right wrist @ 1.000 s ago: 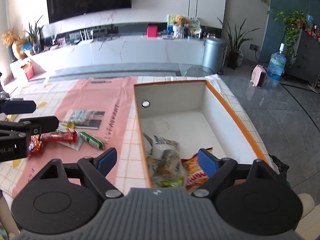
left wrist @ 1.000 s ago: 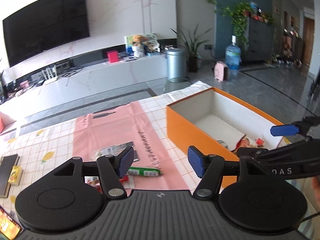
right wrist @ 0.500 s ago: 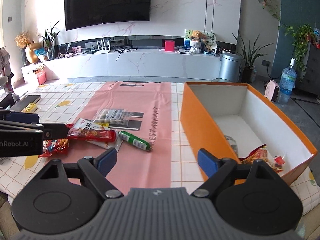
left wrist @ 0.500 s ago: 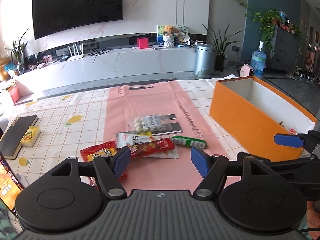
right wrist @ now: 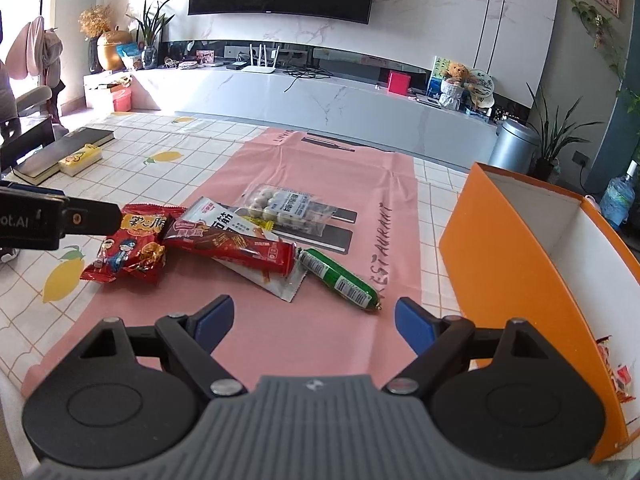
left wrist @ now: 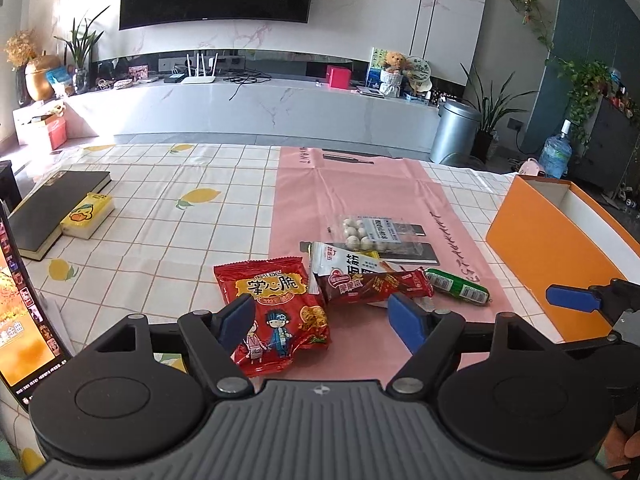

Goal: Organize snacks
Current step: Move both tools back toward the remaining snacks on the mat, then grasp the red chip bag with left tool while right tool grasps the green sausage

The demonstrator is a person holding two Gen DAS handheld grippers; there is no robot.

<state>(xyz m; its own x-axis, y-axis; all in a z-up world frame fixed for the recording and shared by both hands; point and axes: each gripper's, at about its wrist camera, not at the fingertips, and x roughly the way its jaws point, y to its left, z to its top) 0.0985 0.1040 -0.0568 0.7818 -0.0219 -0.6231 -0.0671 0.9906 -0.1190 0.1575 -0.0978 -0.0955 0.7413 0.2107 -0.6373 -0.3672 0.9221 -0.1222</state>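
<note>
The jaws of the left gripper (left wrist: 322,319) have just been opening and are seen wide apart, nothing pressed by them, with the lower part of a red snack packet (left wrist: 276,312) framed in the gap. The jaws of the right gripper (right wrist: 314,322) are likewise held wide and nothing is gripped; only the pink mat (right wrist: 320,320) is seen between them. Just beyond the right gripper a green sausage stick (right wrist: 340,280) is laid at a slant on the mat, one end close to a long red wrapper (right wrist: 236,249), which is laid across a white sachet (right wrist: 224,226). Behind these, a clear pack of pale balls (right wrist: 284,204) is placed on the mat. The red snack packet is found at the mat's left edge, partly on the checked tablecloth of the table (left wrist: 160,208). To the right, an orange box (right wrist: 520,264) with a white inside is stood open on the table, and a few red wrappers are seen at its near end. At the far left, a black book (left wrist: 56,204) and a yellow pack (left wrist: 86,216) are laid together.
</note>
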